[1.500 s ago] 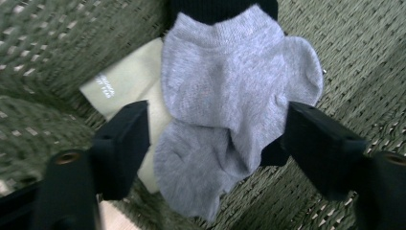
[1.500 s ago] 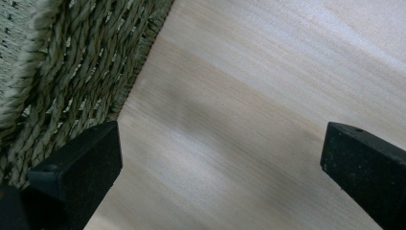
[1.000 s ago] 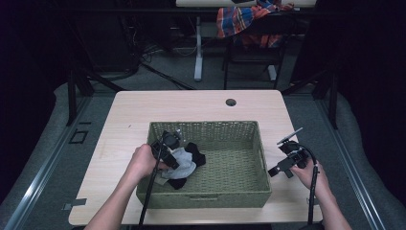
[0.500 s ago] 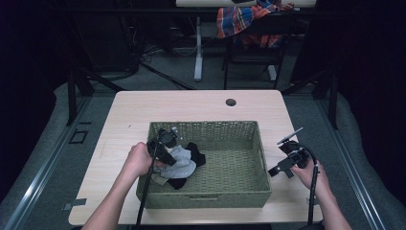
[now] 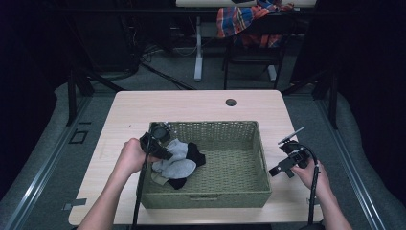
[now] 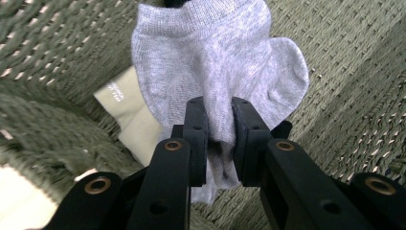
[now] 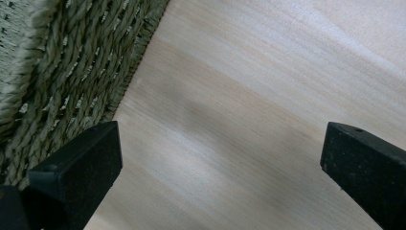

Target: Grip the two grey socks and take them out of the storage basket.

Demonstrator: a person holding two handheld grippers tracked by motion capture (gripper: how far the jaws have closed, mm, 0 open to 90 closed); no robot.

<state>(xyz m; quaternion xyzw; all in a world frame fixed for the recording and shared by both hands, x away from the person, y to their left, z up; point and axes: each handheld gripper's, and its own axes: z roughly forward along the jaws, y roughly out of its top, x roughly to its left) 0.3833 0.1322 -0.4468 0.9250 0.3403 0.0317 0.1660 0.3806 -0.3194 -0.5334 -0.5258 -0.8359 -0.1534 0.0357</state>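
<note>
**Grey sock pinched at the basket's left end, right hand waiting outside**

The wooden table (image 5: 201,103) carries a woven green basket (image 5: 239,132) set lengthwise across it, with bare tabletop on every side and a small round hole (image 5: 231,102) toward the far edge. All the clothing is heaped at the basket's left end; the right half of its floor is open weave, free room for setting something down or dragging it across.

The left gripper (image 6: 219,124) reaches in over the left rim, its jaws closed tight on a fold of the grey sock (image 6: 215,57). In the left gripper view the sock runs straight away from the jaws, its long axis in line with them, cuff at the far end, so a lift would likely hang it lengthwise. A beige sock (image 6: 131,120) with a printed label lies beside and partly under it, against the basket wall, and a black sock (image 5: 194,153) sits just to the right in the high view. I'd judge the snag risk to be the near wall and rim, which stand close on the gripper's left.

The right gripper (image 7: 218,163) hovers over bare table just outside the basket's right wall, jaws spread wide with nothing between them. It is well apart from the pile; the left hand (image 5: 128,157) is plainly the nearer.
</note>
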